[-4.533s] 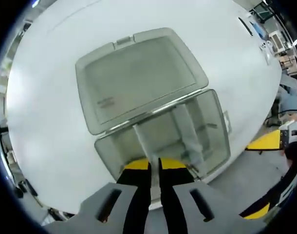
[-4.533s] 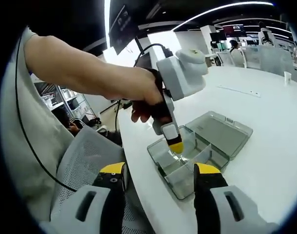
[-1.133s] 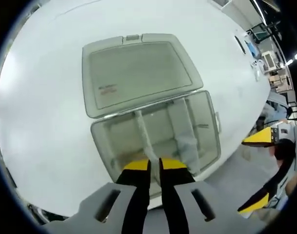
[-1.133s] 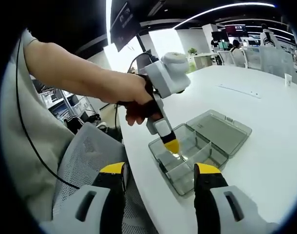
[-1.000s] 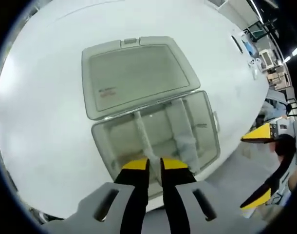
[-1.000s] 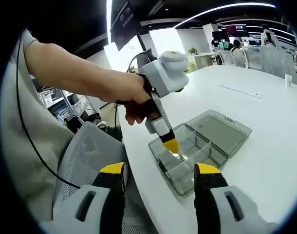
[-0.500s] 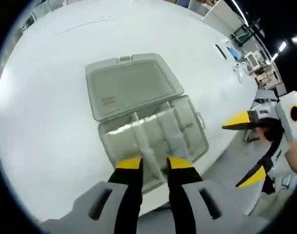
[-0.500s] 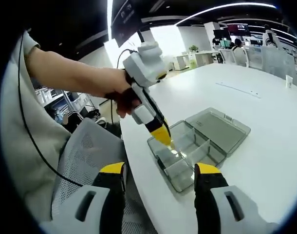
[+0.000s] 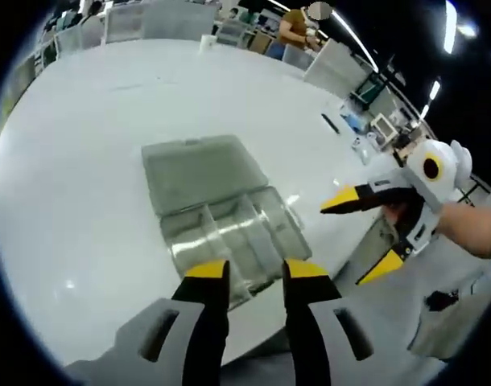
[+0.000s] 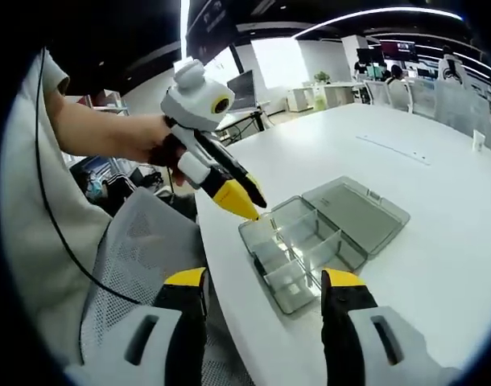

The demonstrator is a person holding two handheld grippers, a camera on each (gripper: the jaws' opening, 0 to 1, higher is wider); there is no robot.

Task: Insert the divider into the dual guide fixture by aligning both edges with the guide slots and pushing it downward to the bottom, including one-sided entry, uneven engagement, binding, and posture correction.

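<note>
Left gripper view: left tool (image 9: 247, 272) open above fixture (image 9: 229, 233).

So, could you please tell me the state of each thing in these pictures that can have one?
Clear grey plastic compartment box: open, resting on the white table.
Hinged lid: folded back flat on the table.
Translucent dividers: standing upright inside the box.
Left gripper: open, empty, above the box's near edge.
Right gripper: open, empty, away from the box.

no readable text, no legible labels, brands, numbers or signs on anything
</note>
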